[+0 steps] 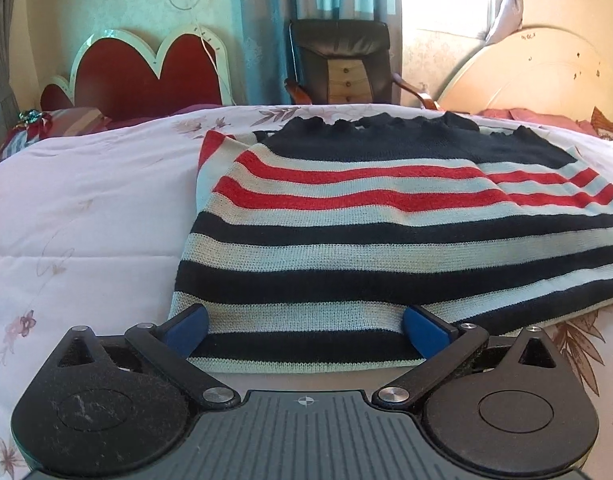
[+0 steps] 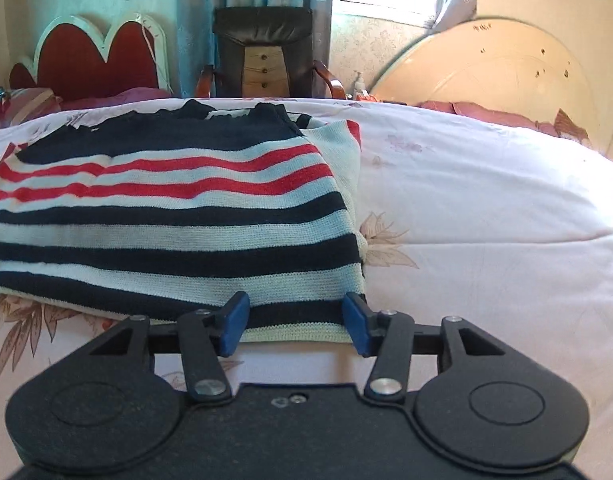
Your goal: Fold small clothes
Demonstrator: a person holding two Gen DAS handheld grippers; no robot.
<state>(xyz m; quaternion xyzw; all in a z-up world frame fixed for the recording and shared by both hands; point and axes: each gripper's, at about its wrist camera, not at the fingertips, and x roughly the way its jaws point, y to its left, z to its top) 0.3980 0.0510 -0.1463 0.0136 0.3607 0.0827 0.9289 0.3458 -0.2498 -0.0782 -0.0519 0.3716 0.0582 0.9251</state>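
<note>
A striped knit sweater (image 1: 386,232) is lying flat on the floral bedspread (image 1: 86,220), sleeves tucked in, its hem toward 6 o'clock. The left gripper (image 1: 306,334) is standing wide open astride the hem's near-left corner, and the right gripper (image 2: 296,326) is roughly half open astride the near-right corner, neither pinching anything. The knit is looking soft, light and floppy, likely to sag and stretch, so I'd be taking it by both hem corners, gathering every layer

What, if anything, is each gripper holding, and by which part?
Nothing yet. The left gripper and right gripper stand open, straddling the near hem of the navy, white and red striped knitted sweater.
</note>
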